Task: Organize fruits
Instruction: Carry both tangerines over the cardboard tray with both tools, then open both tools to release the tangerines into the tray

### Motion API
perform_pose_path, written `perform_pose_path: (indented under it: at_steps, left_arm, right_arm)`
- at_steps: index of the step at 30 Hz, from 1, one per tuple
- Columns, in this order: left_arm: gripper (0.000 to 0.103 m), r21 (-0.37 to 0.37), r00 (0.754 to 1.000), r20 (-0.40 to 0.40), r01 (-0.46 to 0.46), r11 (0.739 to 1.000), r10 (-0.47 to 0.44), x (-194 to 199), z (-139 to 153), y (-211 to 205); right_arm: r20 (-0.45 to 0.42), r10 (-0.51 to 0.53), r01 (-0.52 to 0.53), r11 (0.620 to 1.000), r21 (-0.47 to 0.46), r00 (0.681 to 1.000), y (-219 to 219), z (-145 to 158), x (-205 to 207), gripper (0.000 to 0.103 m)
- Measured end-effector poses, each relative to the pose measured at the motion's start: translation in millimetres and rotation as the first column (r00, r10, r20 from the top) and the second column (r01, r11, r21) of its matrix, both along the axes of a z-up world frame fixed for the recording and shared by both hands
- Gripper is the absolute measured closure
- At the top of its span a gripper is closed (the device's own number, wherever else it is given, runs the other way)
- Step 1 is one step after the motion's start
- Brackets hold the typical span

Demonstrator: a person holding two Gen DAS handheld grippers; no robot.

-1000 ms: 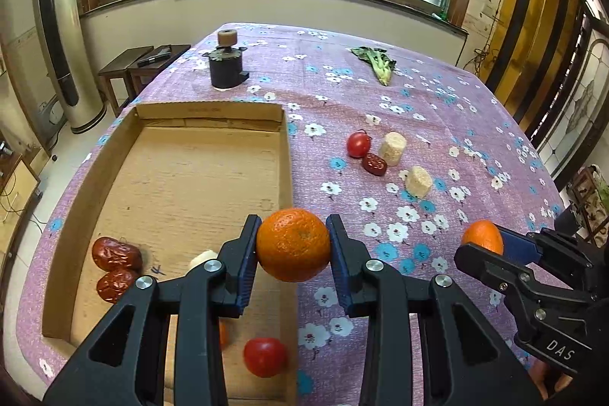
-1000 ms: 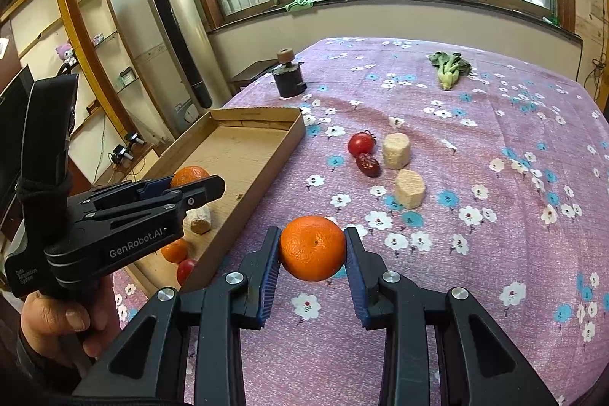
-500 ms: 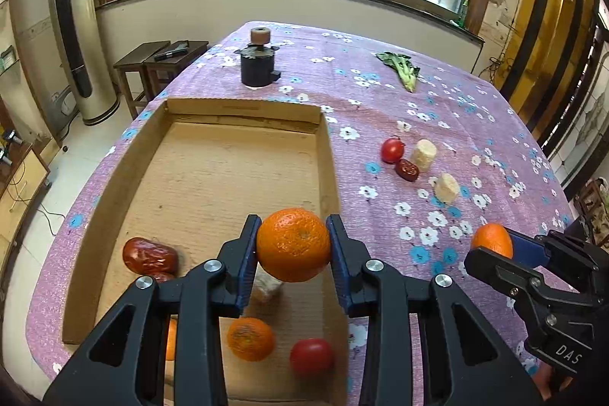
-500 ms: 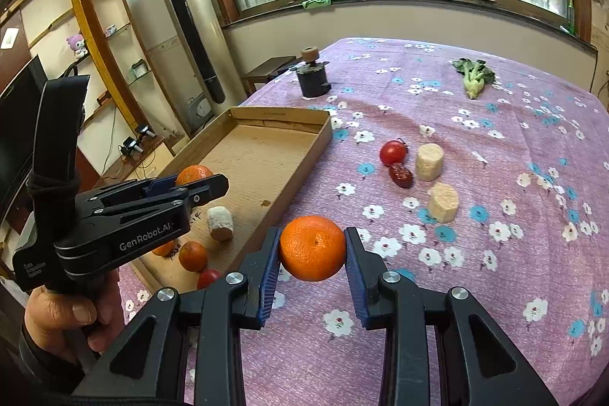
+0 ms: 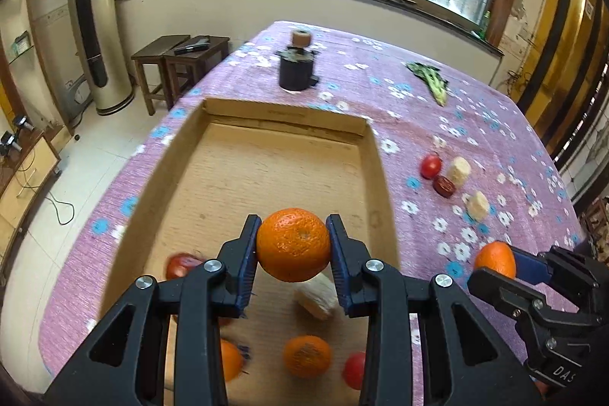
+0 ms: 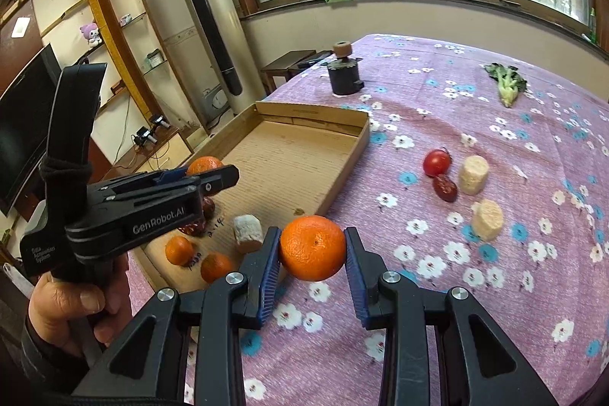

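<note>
My left gripper (image 5: 293, 255) is shut on an orange (image 5: 293, 244) and holds it above the near part of the cardboard tray (image 5: 289, 124). My right gripper (image 6: 313, 253) is shut on another orange (image 6: 313, 248), above the flowered cloth just right of the tray (image 6: 316, 113). Inside the tray lie small oranges (image 5: 306, 355), a tomato (image 5: 354, 370), red dates (image 5: 179, 263) and a pale cylinder piece (image 5: 318, 299). On the cloth to the right lie a tomato (image 6: 436, 162), a date (image 6: 444, 188) and two pale cylinder pieces (image 6: 472, 175).
A black jar with a brown knob (image 5: 297, 67) stands beyond the tray. A green leafy vegetable (image 6: 506, 84) lies far right on the table. Stools (image 5: 179, 52) and a tall air conditioner (image 5: 89, 10) stand left of the table.
My left gripper has moved left with its orange, from above the tray's right wall to over the tray's inside. My right gripper has moved slightly toward the tray, orange still held.
</note>
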State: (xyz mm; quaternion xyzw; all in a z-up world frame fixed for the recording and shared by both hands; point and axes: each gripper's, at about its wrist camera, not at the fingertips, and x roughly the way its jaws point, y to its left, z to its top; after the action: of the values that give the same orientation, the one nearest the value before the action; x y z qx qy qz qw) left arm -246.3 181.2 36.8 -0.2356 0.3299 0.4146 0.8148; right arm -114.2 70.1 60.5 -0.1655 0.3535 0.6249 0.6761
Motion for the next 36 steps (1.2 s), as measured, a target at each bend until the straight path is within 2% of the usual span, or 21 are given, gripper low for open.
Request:
perform_pose_path:
  at_steps: [10,18,26,32,36]
  left_arm:
    - [0.071,-0.002,0.998,-0.002,-0.057,0.998,0.057,-16,0,26]
    - [0.071,-0.037,0.996,-0.014,-0.088,0.995,0.087,-14,-8,57]
    - [0.071,-0.110,0.994,-0.086,-0.077,0.991,0.068,2,-35,78]
    - [0.071,-0.147,0.989,-0.145,-0.048,0.988,0.026,12,-47,77]
    - [0.070,-0.175,0.980,-0.197,-0.047,0.983,0.011,20,-55,79]
  right_arm:
    - [-0.015,0.044,-0.044,0.999,-0.005,0.999,30,-4,-11,0.070]
    - [-0.012,0.090,-0.090,0.995,-0.043,0.996,69,-16,-22,0.070]
    - [-0.009,0.137,-0.137,0.983,-0.123,0.991,113,-44,-29,0.070]
    - [0.000,0.160,-0.157,0.973,-0.169,0.987,125,-63,-33,0.070]
    - [0.019,0.178,-0.172,0.968,-0.183,0.984,130,-65,-37,0.068]
